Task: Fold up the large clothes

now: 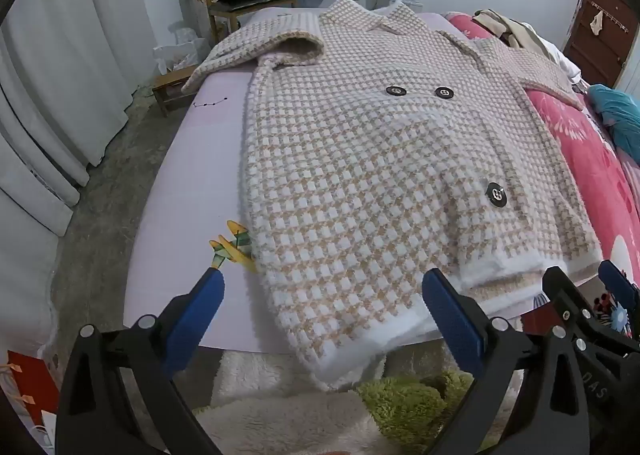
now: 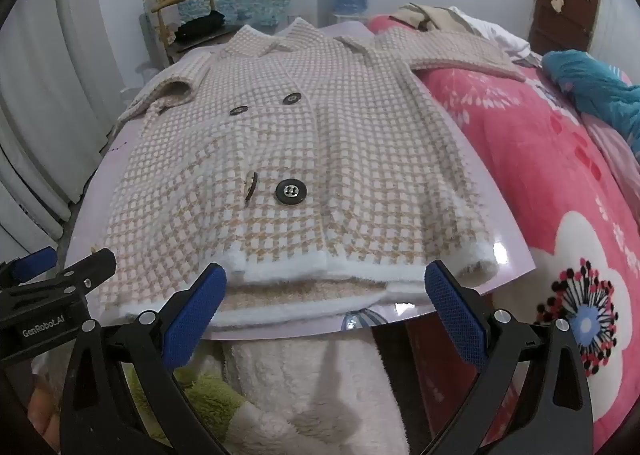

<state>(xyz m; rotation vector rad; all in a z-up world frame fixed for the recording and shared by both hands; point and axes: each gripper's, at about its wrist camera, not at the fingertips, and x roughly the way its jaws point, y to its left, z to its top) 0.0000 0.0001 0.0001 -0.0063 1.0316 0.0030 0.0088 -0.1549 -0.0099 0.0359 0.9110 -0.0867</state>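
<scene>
Spreading wide, the blue pads point(image 1: 194, 319) of the left gripper point(image 1: 324, 315) are being held empty above the near hem of the checked coat point(image 1: 360, 159); the right gripper point(image 2: 326, 305) is likewise being held agape, gripping nothing. The coat is lying flat on the lilac board point(image 1: 172, 215), its hem overhanging the near edge. Folding is judged not yet begun; hem corners are to be pinched next.

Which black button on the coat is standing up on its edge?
The button beside the big flat one, near the coat's hem. The other buttons lie flat.
</scene>
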